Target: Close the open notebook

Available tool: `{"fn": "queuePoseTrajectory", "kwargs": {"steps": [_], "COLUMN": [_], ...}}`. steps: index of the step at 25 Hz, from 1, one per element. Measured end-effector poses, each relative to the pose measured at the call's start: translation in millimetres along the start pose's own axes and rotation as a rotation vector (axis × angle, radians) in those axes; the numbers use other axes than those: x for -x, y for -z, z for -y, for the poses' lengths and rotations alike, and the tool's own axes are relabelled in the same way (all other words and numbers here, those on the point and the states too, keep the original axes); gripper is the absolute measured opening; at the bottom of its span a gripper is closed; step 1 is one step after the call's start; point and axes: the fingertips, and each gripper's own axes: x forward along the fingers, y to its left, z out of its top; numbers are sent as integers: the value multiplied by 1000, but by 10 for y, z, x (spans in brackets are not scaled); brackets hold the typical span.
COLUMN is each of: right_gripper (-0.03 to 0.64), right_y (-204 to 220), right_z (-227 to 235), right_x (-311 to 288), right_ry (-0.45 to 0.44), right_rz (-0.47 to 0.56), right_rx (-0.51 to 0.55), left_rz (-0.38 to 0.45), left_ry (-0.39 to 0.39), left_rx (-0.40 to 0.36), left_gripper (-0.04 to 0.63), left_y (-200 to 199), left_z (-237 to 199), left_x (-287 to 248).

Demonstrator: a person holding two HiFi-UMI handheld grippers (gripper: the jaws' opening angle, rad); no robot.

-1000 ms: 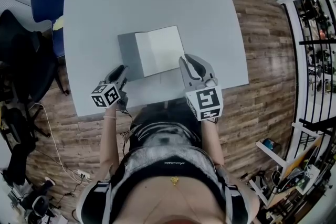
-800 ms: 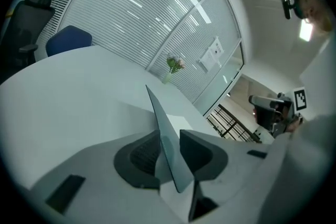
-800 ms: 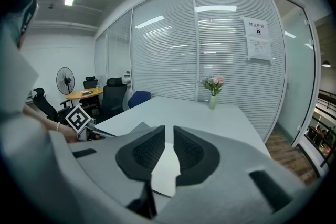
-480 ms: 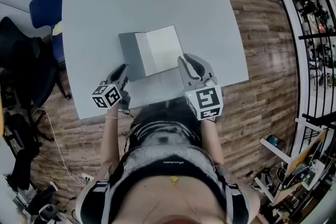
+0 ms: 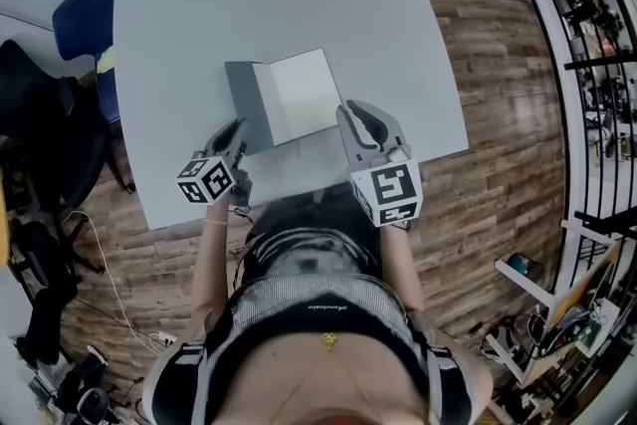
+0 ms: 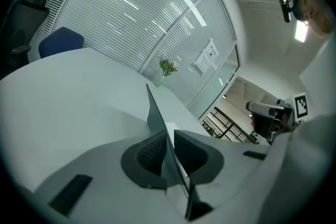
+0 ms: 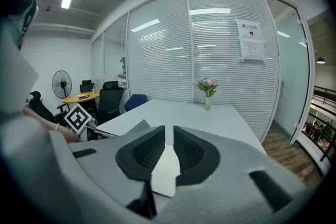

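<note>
The notebook lies open on the pale table (image 5: 179,25), white page (image 5: 299,95) to the right and grey cover (image 5: 244,105) to the left. My left gripper (image 5: 237,129) is at the cover's near left corner. Its jaws have just been closing. In the left gripper view the grey cover (image 6: 156,113) stands edge-on between the pads of that gripper (image 6: 169,141), lifted off the table and gripped. My right gripper (image 5: 360,114) hovers at the page's near right corner, with a narrow gap between its jaws (image 7: 169,136). The white page (image 7: 167,170) shows through that gap, not gripped.
A blue chair (image 5: 80,15) and a black chair (image 5: 40,114) stand left of the table. A small vase of flowers (image 7: 208,93) sits at the table's far edge. The table's near edge (image 5: 299,184) is just before my body.
My left gripper has edged forward and a little upward at the cover's near corner. The right gripper has stayed where it was.
</note>
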Motion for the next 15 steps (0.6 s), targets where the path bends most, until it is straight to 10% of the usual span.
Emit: {"fn": "queuePoseTrajectory", "kwargs": {"steps": [15], "right_gripper": [51], "right_y": [-30], "right_z": [139], "right_x": [55], "right_ry": [-9], "right_rz": [24], "right_rx": [-2], "left_rz": [10], "left_ry": [-7], "left_rx": [-29], "left_gripper": [35], "left_y": [-92], "left_z": [311], "left_x": [-165]}}
